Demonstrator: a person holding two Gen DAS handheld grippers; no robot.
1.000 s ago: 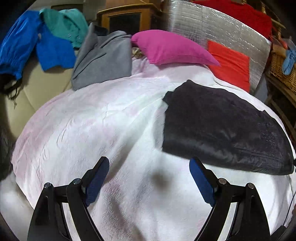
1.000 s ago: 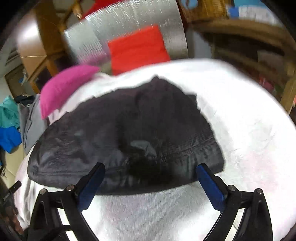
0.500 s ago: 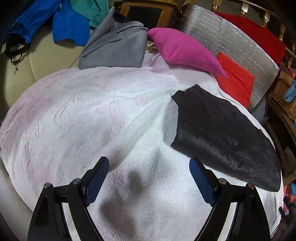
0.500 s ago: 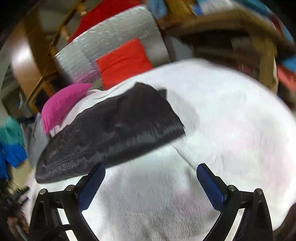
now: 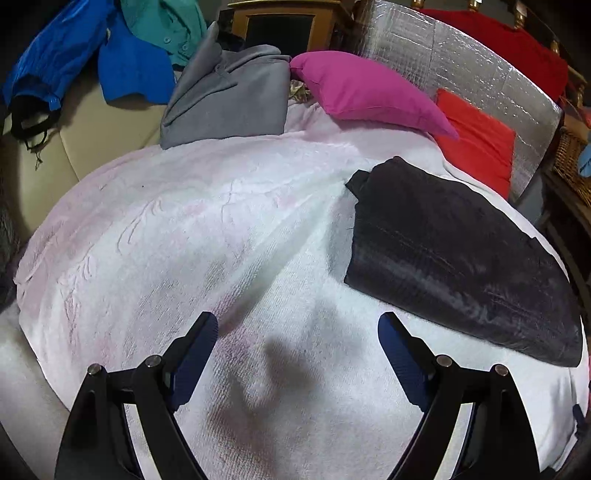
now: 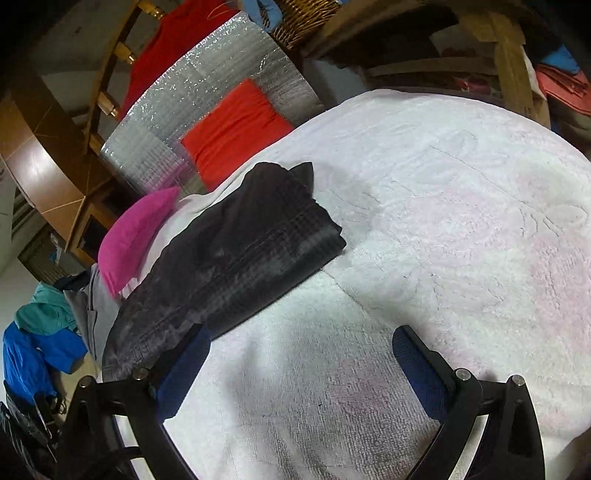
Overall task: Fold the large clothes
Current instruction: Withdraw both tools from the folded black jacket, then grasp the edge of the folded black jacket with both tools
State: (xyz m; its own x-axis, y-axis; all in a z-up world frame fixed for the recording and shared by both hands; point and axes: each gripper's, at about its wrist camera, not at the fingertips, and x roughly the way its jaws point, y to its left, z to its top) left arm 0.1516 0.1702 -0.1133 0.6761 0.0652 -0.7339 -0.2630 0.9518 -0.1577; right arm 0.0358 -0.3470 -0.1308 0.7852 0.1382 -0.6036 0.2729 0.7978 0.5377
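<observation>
A folded black garment (image 5: 454, 258) lies flat on the white and pink towel (image 5: 192, 236) that covers the bed, off to the right in the left wrist view. My left gripper (image 5: 297, 332) hovers open over bare towel, left of and nearer than the garment, nothing between its blue pads. In the right wrist view the same black garment (image 6: 236, 254) stretches from the centre toward the lower left. My right gripper (image 6: 301, 343) is open above the towel (image 6: 461, 229); its left finger (image 6: 184, 365) overlaps the garment's near edge in the picture.
A grey garment (image 5: 229, 99), a blue jacket (image 5: 88, 62) and a teal shirt (image 5: 166, 26) lie heaped at the back left. A magenta pillow (image 5: 365, 92), a red cushion (image 5: 476, 136) and a silver foil panel (image 5: 480, 70) line the head. A wicker basket (image 6: 306, 14) and wooden shelving stand at the right.
The right gripper has drawn back off the black garment toward the right and rolled, so the garment now sits at its left. The left gripper's view has tilted slightly.
</observation>
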